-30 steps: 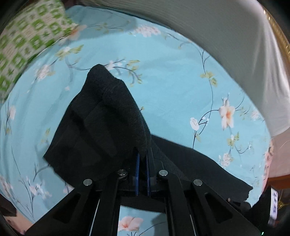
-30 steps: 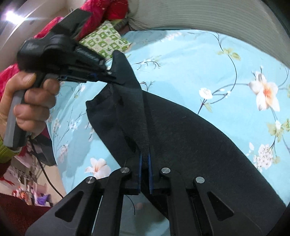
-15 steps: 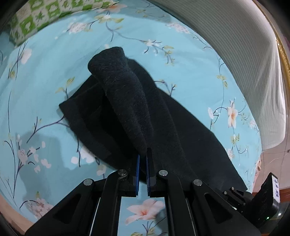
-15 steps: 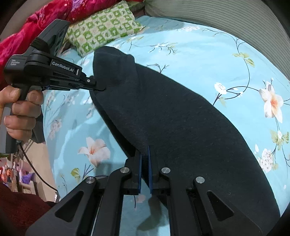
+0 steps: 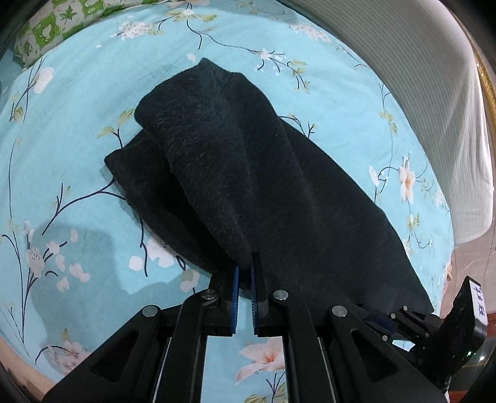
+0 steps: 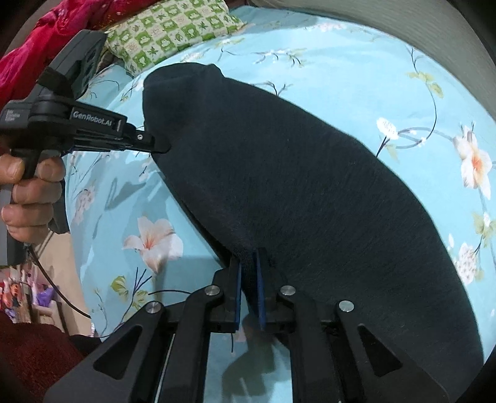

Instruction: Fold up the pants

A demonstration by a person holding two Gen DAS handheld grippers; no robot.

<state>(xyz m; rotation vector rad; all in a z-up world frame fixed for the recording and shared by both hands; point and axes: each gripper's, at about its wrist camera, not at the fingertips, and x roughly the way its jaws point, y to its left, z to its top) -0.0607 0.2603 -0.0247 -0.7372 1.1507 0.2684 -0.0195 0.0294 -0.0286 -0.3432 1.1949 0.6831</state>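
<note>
One pair of black fuzzy knit pants (image 5: 248,173) fills the frame centre in both views, doubled over on a light blue floral bedsheet (image 5: 62,155). Left gripper (image 5: 243,272) at lower centre of its own view has its jaws nearly closed, pinching a raised fold of the cloth. Right gripper (image 6: 248,266), lower centre of its view, jaws likewise nearly closed on the fabric edge. Green-and-white checked pillow (image 6: 173,28) sits upper left, red fabric (image 6: 37,40) at far upper left, grey ribbed cover (image 5: 434,93) along the upper right.

The pants (image 6: 310,192) lie on the bedsheet (image 6: 341,68), the pillow (image 6: 173,28) seemingly beyond them.
</note>
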